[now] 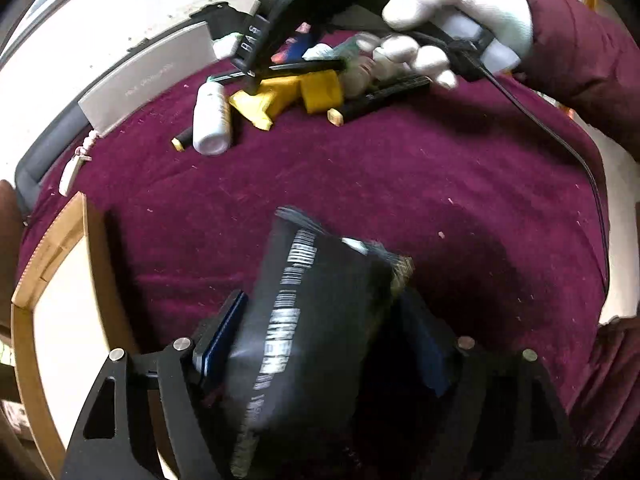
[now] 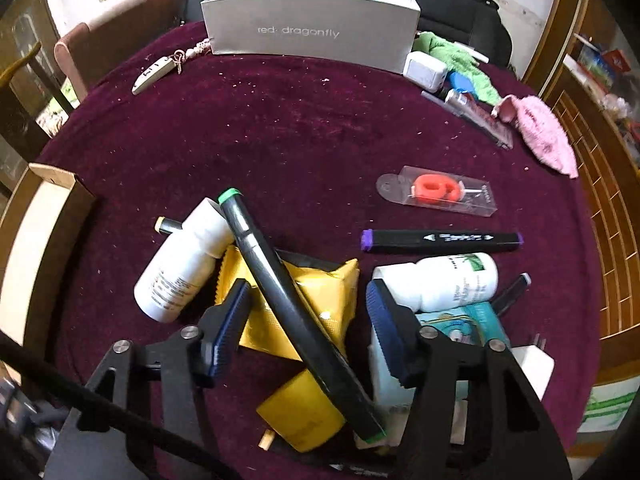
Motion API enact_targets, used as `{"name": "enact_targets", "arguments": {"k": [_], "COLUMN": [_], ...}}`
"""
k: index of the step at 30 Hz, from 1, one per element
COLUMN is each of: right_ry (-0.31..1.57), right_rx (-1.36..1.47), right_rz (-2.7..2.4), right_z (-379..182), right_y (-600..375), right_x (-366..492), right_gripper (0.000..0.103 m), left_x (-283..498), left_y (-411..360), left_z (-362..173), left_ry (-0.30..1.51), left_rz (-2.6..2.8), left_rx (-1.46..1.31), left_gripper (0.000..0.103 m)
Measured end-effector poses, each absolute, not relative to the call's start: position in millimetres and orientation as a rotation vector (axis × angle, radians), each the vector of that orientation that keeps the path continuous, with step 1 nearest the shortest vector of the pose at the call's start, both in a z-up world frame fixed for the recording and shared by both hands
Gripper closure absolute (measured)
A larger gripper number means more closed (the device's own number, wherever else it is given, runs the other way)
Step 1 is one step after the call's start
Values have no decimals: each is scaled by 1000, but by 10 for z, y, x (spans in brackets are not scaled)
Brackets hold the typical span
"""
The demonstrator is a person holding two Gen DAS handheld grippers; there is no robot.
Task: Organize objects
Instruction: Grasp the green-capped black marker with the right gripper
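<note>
Maroon velvet tablecloth (image 2: 304,128) over a round table, grey "red dragonfly" box (image 2: 310,28) standing at the far rim as the landmark. Nearer than that box, a heap: green-capped black marker (image 2: 296,312) lying across yellow packets (image 2: 320,296), white bottle (image 2: 180,268) touching its left side, purple-capped marker (image 2: 440,240) apart to the right.

Right gripper (image 2: 308,328) spread wide, straddling the green-capped marker, nothing pinched yet. Best lowered square to the barrel and closed near mid-length, clear of the slippery packets beneath.

Left gripper (image 1: 320,340) pinching a blurred black packet with white print (image 1: 304,320), well short of the box, above bare cloth. Worth keeping firm and level; destination probably the open cardboard box (image 2: 36,248) at the left rim, though uncertain.
</note>
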State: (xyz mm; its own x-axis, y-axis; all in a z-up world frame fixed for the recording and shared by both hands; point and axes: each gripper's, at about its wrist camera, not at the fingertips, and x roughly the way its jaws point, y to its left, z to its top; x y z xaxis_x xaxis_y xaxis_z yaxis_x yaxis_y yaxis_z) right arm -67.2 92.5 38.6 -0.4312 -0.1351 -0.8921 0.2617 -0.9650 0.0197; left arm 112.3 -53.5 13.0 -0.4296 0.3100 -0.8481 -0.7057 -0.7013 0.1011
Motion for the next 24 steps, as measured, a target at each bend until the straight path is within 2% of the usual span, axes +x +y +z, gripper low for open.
{"name": "enact_targets", "arguments": {"k": [1, 2, 3, 5, 8, 14, 20, 24], "right_ry": [182, 185, 175, 141, 66, -40, -151, -145], "right_rx": [1523, 1523, 1518, 1523, 1501, 1419, 1275, 1147], "right_rz": [-2475, -2479, -2482, -2469, -2468, -2500, -2498, -2500], "right_z": [385, 389, 410, 430, 505, 697, 1075, 1369], "right_y": [916, 908, 910, 930, 1002, 1135, 1181, 1035], "right_x": [-670, -664, -645, -630, -540, -259, 90, 339], "right_gripper": [52, 55, 62, 84, 90, 91, 91, 91], "left_x": [1108, 1079, 1089, 1089, 1130, 1293, 1450, 1509], "left_y": [-545, -580, -607, -663, -762, -1014, -1309, -1661], "left_z": [131, 137, 158, 197, 262, 596, 978, 1164], "left_ry": [587, 516, 491, 425, 327, 99, -29, -134], "left_rz": [2139, 2107, 2120, 2123, 2142, 2227, 2331, 2432], "left_rx": [-1161, -1200, -1192, -1209, -1209, -1103, -994, -946], "left_gripper": [36, 48, 58, 66, 67, 68, 68, 68]}}
